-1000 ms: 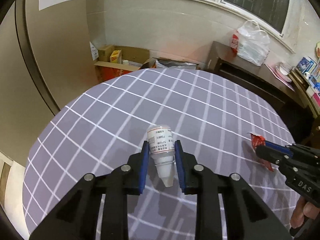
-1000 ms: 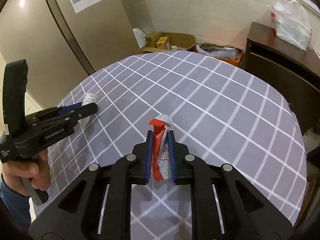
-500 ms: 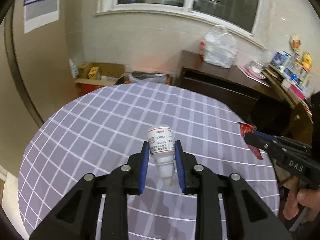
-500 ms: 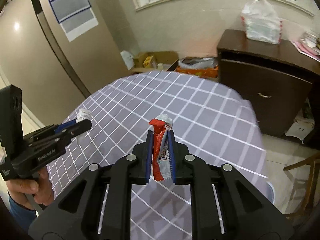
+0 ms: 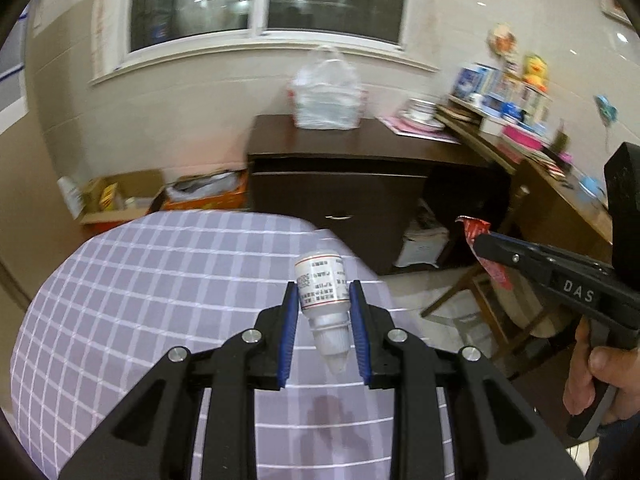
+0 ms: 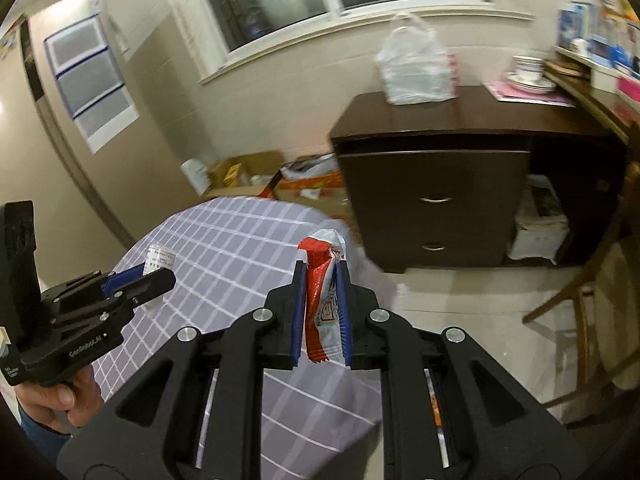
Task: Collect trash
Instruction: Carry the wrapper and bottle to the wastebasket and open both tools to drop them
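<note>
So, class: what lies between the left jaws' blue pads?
A small white plastic dropper bottle with a printed label, tip pointing toward the camera, clamped between the pads; the left wrist view shows it.

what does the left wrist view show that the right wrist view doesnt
Only the left wrist view shows the small white bottle close up, clamped cap-down between the left gripper jaws, plus the yellow duck toy on the shelf and the hand holding the right gripper.

Only the right wrist view shows the red and white wrapper close up in the right gripper's shut jaws, and the grey and blue poster on the wall.

Both show the checked tablecloth, the dark cabinet and the white plastic bag on it.
</note>
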Action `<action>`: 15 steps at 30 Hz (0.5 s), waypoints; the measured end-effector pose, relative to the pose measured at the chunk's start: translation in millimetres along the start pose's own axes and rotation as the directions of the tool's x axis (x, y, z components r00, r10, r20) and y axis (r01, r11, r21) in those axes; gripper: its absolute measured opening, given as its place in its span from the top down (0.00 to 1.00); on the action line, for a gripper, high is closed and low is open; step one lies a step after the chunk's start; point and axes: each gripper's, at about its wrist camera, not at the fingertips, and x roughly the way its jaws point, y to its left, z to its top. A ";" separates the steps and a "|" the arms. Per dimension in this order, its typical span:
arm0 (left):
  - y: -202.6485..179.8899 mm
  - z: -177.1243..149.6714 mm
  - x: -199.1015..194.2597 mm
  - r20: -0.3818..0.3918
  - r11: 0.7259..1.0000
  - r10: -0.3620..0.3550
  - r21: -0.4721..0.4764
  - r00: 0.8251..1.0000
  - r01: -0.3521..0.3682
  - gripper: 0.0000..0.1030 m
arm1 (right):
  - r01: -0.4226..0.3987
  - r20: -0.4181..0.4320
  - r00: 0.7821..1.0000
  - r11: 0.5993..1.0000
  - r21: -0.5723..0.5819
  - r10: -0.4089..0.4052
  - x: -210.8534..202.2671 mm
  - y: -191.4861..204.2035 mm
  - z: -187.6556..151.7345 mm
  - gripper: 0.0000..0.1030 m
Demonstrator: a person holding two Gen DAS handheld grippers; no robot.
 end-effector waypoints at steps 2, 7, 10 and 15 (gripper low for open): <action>-20.0 4.3 3.0 -0.001 0.999 -0.025 0.028 1.000 0.025 0.76 | 0.023 0.018 1.000 0.999 0.028 -0.024 -13.7 -18.8 -1.4 0.86; -66.7 9.2 14.1 -0.019 0.992 -0.084 0.092 0.996 0.086 0.76 | 0.080 0.041 0.996 0.992 0.094 -0.084 -37.8 -63.0 -9.6 0.86; -93.3 8.3 27.4 -0.047 0.985 -0.111 0.126 0.993 0.116 0.76 | 0.109 0.043 0.992 0.985 0.135 -0.115 -47.7 -87.5 -17.6 0.86; -131.1 2.8 52.1 -0.107 0.972 -0.147 0.167 0.983 0.164 0.76 | 0.154 0.008 0.987 0.966 0.207 -0.160 -48.6 -124.5 -32.5 0.86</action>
